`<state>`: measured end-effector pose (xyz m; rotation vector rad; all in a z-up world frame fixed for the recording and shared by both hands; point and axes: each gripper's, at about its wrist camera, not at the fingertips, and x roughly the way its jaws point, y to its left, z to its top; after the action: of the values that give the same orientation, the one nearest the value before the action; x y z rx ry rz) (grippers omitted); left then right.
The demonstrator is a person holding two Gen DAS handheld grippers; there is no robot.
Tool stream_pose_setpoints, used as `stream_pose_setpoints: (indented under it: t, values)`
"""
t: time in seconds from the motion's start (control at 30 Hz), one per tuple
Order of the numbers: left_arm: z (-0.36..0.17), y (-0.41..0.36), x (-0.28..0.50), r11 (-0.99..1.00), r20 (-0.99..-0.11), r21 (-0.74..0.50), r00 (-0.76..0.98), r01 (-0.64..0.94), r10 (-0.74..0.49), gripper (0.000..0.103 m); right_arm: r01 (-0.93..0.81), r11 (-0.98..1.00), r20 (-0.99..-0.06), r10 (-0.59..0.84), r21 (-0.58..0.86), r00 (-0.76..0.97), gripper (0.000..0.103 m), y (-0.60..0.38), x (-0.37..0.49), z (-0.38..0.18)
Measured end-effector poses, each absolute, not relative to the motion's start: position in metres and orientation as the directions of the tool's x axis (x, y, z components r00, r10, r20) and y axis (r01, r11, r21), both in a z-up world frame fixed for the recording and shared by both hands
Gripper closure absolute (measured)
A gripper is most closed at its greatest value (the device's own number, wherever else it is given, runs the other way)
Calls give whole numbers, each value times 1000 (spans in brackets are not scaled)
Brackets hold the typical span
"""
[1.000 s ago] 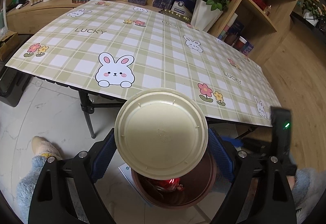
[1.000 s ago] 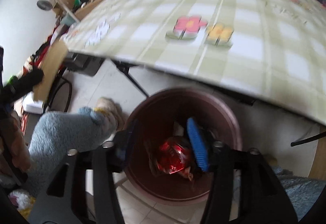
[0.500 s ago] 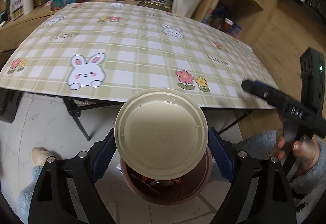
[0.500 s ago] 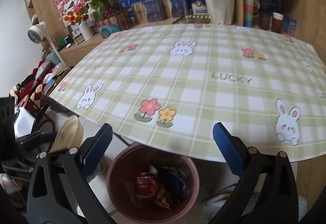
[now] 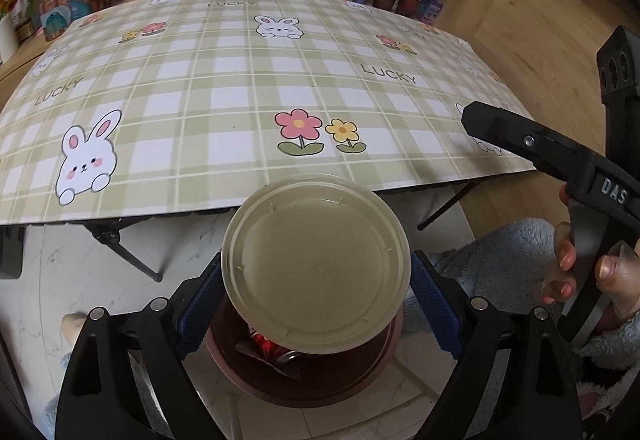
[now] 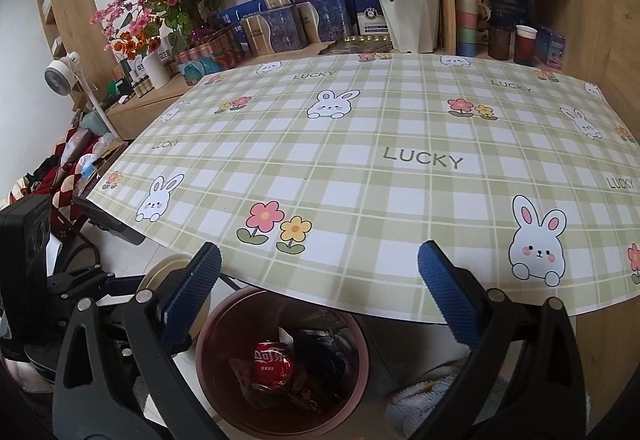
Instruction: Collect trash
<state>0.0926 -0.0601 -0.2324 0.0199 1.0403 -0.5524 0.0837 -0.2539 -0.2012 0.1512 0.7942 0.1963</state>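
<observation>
A round beige lid point(image 5: 316, 236) sits flat between the blue pads of my left gripper point(image 5: 317, 280). The pads still touch its rim while the jaws are opening. Right under it stands a dark red trash bin point(image 5: 320, 388) with a crushed red can point(image 5: 272, 346) inside. In the right wrist view the same bin point(image 6: 222, 320) sits below the table edge and holds the red can point(image 6: 272, 362) and wrappers. My right gripper point(image 6: 319, 252) hangs above it, open wide with nothing between its fingers. The lid's edge point(image 6: 160, 272) shows at the left.
The plaid table point(image 6: 360, 159) with rabbit and flower prints overhangs the bin. Its folding legs point(image 5: 128, 256) stand on the pale floor. Boxes, flower pots point(image 6: 408, 19) and wooden shelves line the far side. A person's hand point(image 5: 576, 268) and fluffy blue sleeve are at the right.
My right gripper rose out of the bin and its jaws opened wide, with the red can left lying inside. My left gripper carried the lid sideways along the table edge, staying above the bin.
</observation>
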Motion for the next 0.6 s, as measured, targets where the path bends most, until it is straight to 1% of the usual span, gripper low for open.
stream_pose_setpoints:
  t: [0.07,0.23,0.4,0.6]
  values:
    - [-234,-63,96,865,-824,-242,377,440,-422,16,-117,971,-693,230,208,683,6,-254,85,-201]
    - [-234,-68,99,860,-825,-241,371,450,-426,7,-119,973,-697,227,200,680,6,-251,84,-200]
    - [-232,-65,100,867,-823,-235,384,439,-417,7,-126,974,-696,222,188,682,6,-249,83,-199]
    - [-200,-47,99,889,-770,-210,491,406,-407,6,-129,977,-692,211,170,690,6,-248,81,-191]
